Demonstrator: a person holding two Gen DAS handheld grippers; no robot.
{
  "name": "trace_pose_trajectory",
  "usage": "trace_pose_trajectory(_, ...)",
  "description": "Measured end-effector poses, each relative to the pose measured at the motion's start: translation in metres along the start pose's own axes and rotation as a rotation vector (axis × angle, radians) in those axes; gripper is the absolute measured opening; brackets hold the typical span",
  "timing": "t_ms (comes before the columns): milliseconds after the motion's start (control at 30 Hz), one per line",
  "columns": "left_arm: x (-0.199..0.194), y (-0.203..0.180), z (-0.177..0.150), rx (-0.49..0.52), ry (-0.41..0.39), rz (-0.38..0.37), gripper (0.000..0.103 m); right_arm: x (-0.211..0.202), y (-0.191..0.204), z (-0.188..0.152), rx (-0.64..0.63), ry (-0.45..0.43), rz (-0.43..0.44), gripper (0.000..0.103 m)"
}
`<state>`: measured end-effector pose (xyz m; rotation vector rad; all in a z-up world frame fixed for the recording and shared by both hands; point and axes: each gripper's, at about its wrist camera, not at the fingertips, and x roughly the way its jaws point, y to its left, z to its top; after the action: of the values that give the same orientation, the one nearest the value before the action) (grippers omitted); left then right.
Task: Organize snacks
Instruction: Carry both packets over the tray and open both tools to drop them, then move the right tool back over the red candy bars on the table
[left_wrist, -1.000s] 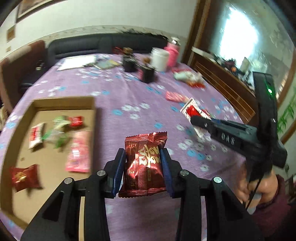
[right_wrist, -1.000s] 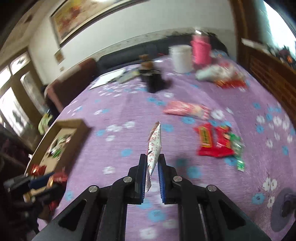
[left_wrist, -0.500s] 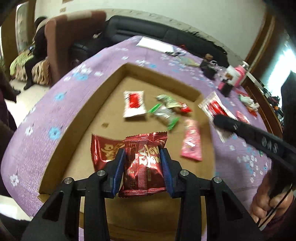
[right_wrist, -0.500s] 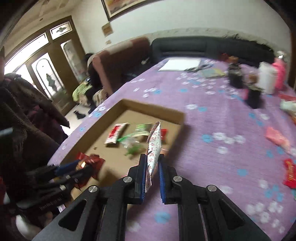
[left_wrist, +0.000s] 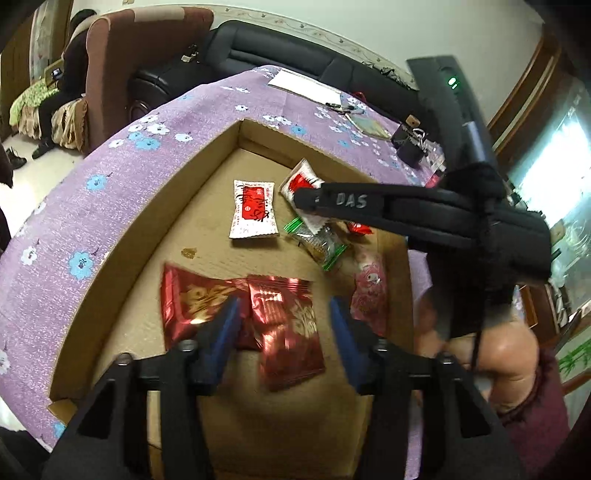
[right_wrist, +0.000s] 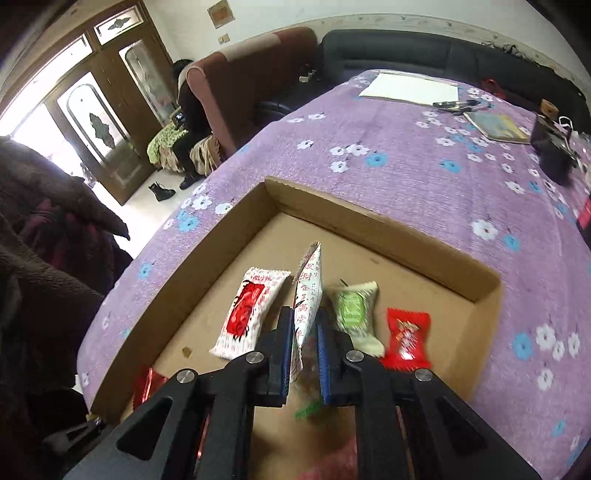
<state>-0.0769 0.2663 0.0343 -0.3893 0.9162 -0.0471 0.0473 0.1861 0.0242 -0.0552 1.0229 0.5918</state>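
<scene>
A shallow cardboard box lies on the purple flowered table. My left gripper is open above it. A dark red foil snack packet lies loose between its fingers, beside a second red foil packet. My right gripper is shut on a white-and-red snack packet, held on edge over the box; it also shows in the left wrist view. A white-and-red packet, a green packet and a red candy lie in the box.
A pink packet lies by the box's right wall. A paper pad, a booklet and a black holder sit at the table's far end. An armchair and dark sofa stand beyond.
My left gripper has opened and let the dark red packet drop into the box. My right gripper has moved over the box with its white packet.
</scene>
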Motion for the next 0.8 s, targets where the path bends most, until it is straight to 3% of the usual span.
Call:
trace_pose_trajectory(233, -0.019, -0.01, -0.002, -0.005, -0.037, -0.011, 0.059, -0.016, -0.004, 0.001, 0.011, -0.073, 0.012, 0.016)
trace_pose_trajectory(400, -0.042, -0.026, -0.006, -0.009, -0.095, -0.005, 0.059, -0.058, -0.022, -0.003, 0.009, -0.152, -0.013, 0.021)
trace_pose_trajectory(500, -0.048, -0.036, -0.011, -0.005, -0.114, 0.0, 0.066, -0.085, -0.054, -0.013, 0.051, -0.18, -0.05, 0.023)
trace_pose_trajectory(633, -0.049, -0.063, -0.02, 0.044, -0.117, -0.018, 0.066, -0.113, -0.112, -0.029, 0.144, -0.198, -0.115, 0.023)
trace_pose_trajectory(800, -0.038, -0.1, -0.037, 0.143, -0.066, -0.078, 0.066, -0.151, -0.208, -0.056, 0.295, -0.225, -0.261, 0.024)
